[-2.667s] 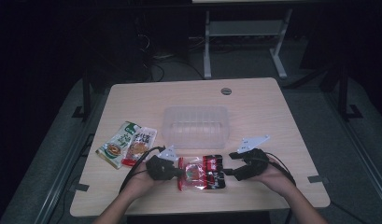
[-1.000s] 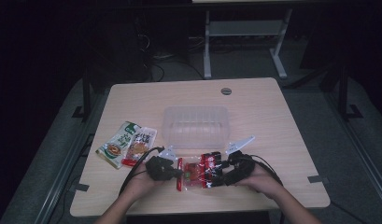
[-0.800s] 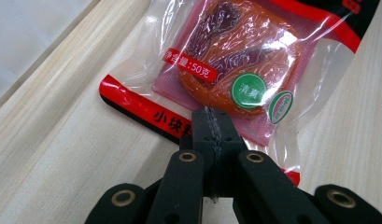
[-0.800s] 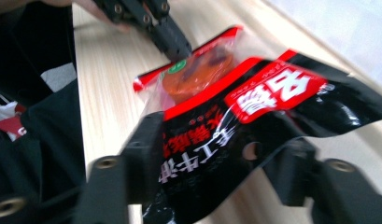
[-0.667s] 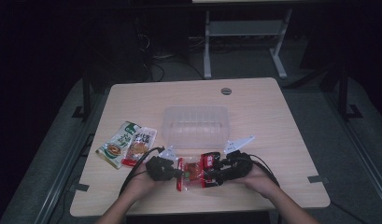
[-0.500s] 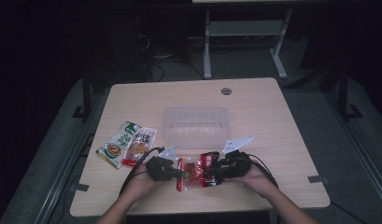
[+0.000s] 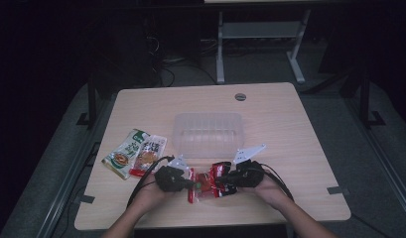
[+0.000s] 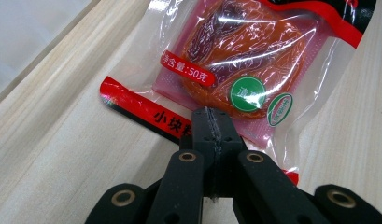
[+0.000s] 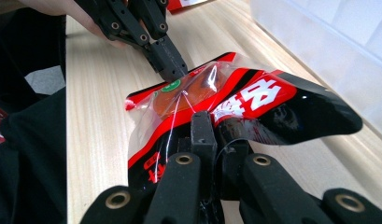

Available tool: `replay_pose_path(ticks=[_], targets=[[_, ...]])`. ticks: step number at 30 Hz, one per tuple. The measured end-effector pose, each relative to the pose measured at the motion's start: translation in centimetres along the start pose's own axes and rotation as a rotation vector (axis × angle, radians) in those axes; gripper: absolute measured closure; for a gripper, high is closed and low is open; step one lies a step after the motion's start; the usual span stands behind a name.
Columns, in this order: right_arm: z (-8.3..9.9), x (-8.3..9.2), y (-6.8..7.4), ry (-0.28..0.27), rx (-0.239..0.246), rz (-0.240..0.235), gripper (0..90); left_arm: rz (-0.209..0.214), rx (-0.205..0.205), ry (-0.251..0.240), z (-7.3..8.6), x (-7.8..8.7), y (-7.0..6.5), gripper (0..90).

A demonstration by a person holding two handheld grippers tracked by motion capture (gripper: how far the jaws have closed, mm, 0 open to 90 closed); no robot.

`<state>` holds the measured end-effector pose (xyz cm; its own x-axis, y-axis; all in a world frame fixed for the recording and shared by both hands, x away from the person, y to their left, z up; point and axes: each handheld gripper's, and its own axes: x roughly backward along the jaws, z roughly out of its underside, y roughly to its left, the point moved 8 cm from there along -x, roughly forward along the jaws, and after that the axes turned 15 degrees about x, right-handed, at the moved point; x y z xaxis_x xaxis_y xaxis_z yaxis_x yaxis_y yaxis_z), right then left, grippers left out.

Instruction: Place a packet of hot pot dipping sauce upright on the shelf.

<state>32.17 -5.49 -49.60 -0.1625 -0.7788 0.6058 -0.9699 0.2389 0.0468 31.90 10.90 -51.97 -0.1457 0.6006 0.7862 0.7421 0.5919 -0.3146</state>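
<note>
Dark surroundings frame our pale worktop (image 7: pixel 290 119), where just in front of the clear tub (image 7: pixel 208 133) our left gripper (image 8: pixel 211 122) pinches the red snack packet (image 7: pixel 206 182), and our right gripper (image 9: pixel 212 128), its fingers having just closed, now grips its opposite end, readying a lift.

The red snack packet (image 8: pixel 235 65) runs off the left gripper view's top edge; print on two table-edge packets (image 7: pixel 136 153) is too small.

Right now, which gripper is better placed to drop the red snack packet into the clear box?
Probably the right gripper: it pinches the red packet nearer the clear box. The left gripper grips the far edge.
</note>
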Motion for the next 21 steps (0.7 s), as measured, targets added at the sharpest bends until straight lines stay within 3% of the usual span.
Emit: replay_pose_path(ticks=[5,10,15,21], targets=[[-0.1,-0.1,-0.1,-0.011,-0.014,-0.001,89.7,0.0,-0.001,0.005,0.0,0.1,0.1,89.9],[-0.2,0.2,-0.1,-0.034,-0.05,-0.04,90.0,0.013,0.009,0.004,0.1,0.1,0.2,89.9],[-0.8,0.7,0.2,-0.066,-0.014,-0.058,90.0,0.012,0.005,-0.003,0.1,0.4,0.1,89.8],[-1.6,1.5,0.8,-0.108,0.007,-0.081,90.0,0.017,0.016,-0.045,-0.2,1.1,0.3,89.5]])
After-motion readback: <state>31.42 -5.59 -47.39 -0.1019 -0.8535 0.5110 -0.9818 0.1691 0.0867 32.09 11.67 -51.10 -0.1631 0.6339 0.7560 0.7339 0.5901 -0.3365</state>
